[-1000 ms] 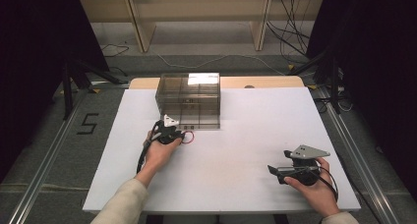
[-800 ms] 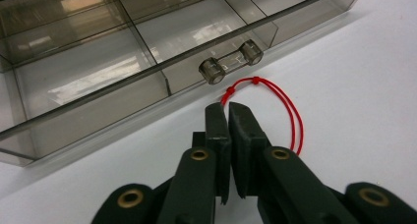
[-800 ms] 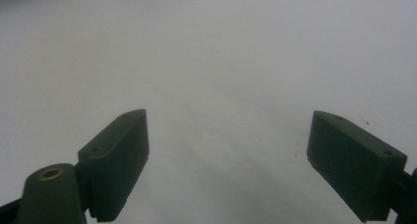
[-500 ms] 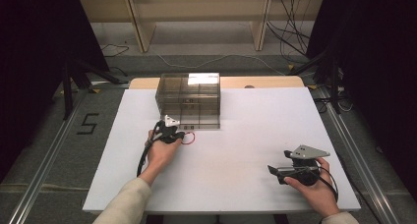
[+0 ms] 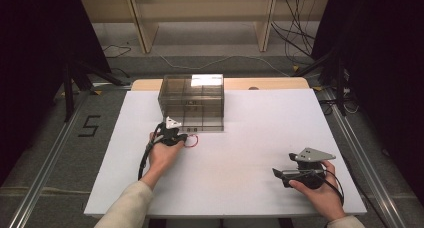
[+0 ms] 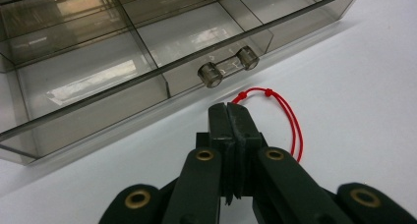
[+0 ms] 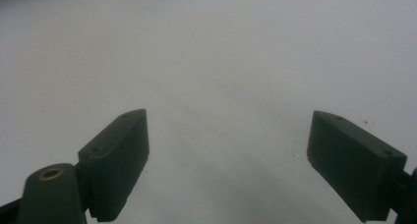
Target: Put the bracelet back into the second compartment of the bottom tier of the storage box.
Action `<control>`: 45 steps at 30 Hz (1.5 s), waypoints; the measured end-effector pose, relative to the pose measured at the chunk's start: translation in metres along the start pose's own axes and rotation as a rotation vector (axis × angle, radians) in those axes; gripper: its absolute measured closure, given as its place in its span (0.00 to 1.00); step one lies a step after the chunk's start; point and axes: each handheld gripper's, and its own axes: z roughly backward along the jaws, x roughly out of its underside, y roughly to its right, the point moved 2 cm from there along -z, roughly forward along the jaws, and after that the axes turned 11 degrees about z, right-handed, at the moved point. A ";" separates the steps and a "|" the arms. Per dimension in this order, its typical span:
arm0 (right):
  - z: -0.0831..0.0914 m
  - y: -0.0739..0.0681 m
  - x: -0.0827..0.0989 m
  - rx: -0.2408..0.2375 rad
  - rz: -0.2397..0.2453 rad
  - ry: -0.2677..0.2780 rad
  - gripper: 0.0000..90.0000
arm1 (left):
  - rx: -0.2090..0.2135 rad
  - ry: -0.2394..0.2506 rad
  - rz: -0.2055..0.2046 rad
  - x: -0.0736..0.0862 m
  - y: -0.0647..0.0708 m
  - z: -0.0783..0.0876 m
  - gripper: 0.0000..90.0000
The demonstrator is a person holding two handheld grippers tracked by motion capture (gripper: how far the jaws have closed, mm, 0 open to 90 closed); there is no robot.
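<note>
Left tool (image 6: 230, 117) has just closed, jaws pressed together; whether it pinches the red string (image 6: 290, 121) below the box (image 6: 147, 62) handle is unclear. Right tool (image 7: 228, 165) gapes empty over bare tabletop (image 5: 260, 138), well apart.

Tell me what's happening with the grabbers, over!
Left gripper shut on the red string, beside the clear box. Right gripper open, resting over bare table. Nothing in the way.
</note>
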 end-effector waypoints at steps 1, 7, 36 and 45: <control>0.000 0.000 0.000 0.000 -0.001 0.000 0.19 | 0.001 0.000 -0.001 0.000 0.000 0.000 1.00; 0.000 0.000 0.000 -0.001 -0.002 -0.001 0.19 | 0.010 0.010 0.002 -0.002 0.001 0.003 1.00; 0.000 0.000 0.000 0.001 -0.004 -0.004 0.19 | 0.014 0.057 0.002 -0.015 0.002 0.014 1.00; 0.000 0.000 0.000 0.003 -0.004 -0.005 0.19 | 0.010 0.071 0.011 -0.019 -0.001 0.017 1.00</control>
